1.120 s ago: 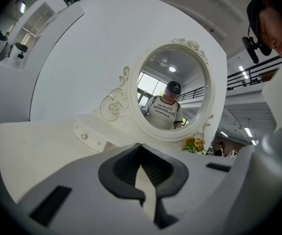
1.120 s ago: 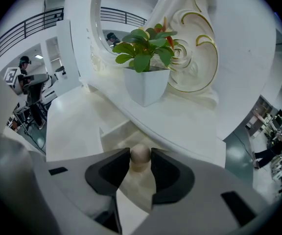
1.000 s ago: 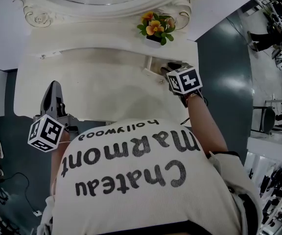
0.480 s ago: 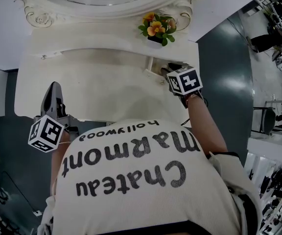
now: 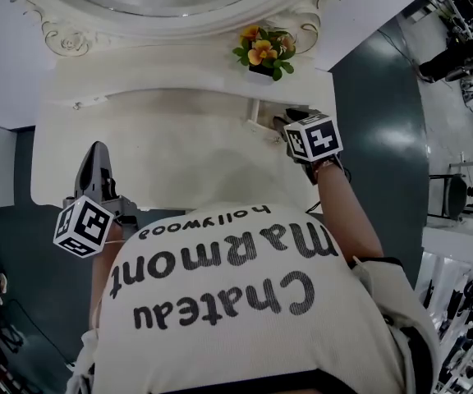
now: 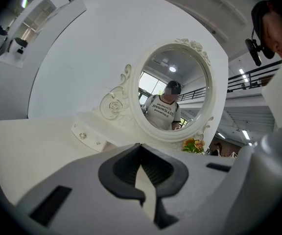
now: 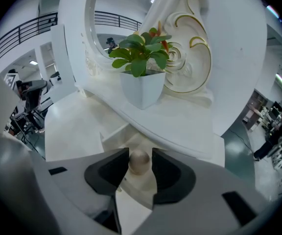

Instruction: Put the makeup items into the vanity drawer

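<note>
While the left hand-held gripper (image 5: 98, 148) is hanging over the near left part of the surface (image 5: 187, 158), its jaws are resting clenched on nothing. It is probably idling out of the way, since this step looks like work for one hand. Nothing that reads as a makeup item is showing on the pale surface in any view, so where those are lying cannot be told. At the far right of the vanity, the small drawer (image 7: 112, 133) is sitting under the raised shelf, seemingly drawn out a little. The right hand-held gripper (image 7: 140, 154) is pointing steeply down at its front. Its jaws have just been opening and are standing released, with the round knob (image 7: 140, 163) between the pads but apparently not being pinched. That knob is likely the drawer's only handle, which is why the jaws are straddling it squarely. Potted flowers (image 5: 261, 50) are standing on the shelf just beyond, so the gripper is reaching in low beneath them.
</note>
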{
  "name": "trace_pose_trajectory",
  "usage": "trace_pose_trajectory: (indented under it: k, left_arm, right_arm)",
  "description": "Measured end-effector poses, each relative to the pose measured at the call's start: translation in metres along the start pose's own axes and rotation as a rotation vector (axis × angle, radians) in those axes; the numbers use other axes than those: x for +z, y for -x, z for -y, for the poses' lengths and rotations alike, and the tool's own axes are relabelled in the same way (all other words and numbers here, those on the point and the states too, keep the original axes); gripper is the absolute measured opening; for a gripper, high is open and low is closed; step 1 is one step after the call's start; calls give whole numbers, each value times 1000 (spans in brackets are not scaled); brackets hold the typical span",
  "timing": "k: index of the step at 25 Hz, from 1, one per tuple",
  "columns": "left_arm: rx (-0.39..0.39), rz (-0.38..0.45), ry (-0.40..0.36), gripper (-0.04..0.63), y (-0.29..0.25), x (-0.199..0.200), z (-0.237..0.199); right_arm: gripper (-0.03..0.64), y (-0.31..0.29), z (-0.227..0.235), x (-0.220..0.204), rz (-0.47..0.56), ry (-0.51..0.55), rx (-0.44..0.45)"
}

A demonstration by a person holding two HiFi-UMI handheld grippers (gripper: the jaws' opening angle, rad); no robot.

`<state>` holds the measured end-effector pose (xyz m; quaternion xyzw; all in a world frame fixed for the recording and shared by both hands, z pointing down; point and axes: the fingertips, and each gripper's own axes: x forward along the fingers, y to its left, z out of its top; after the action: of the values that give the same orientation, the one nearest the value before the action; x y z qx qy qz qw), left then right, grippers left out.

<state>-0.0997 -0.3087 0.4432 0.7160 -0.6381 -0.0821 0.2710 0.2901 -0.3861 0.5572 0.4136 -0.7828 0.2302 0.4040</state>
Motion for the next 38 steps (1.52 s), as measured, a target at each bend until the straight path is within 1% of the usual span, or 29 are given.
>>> trace_pose_trajectory:
  k: [2,5,9,13,17,22,24,26,28,30,32,35,38]
  left_arm:
    - [-18,-3,-7,9,-4,1,2]
    - [-47,-20,-25,9,-12,1,6]
    - [-91,-48,-39,9,-21,0,11]
    - [-155,-71,-63,9,-32,2,22]
    - [-231,-99,-97,9,-47,3,36]
    - [-344,-123,-137,9,-65,0,60]
    - [-382,-131,-155,9,-71,-1,69]
    - [-413,-143,-180,9,-77,-3,76]
    - [-441,-149,-198,9,-79,-4,85]
    - [-464,-146,-205,9,-80,-3,93]
    - [-478,-145,-210,9,-78,-3,98]
    - [-480,-150,-217,9,-73,-5,100]
    - [-468,-154,-212,9,-68,-8,96]
  right_arm:
    - [164,4,2,1,25,-43,-17]
    - [164,17,10,11,95,-139,-53]
    - [164,39,18,23,202,-298,-80]
    - [163,61,23,29,306,-464,-101]
    - [158,85,16,38,444,-589,-112]
    - [74,101,-4,47,580,-669,-148]
    - [70,105,-14,54,634,-712,-127]
    - [66,109,-27,64,681,-727,-99]
    - [64,113,-41,76,732,-709,-70]
    - [58,118,-57,90,794,-666,-37]
    - [44,124,-71,100,834,-605,-25]
    - [41,123,-84,105,833,-530,-33]
    - [41,119,-90,101,811,-504,-29]
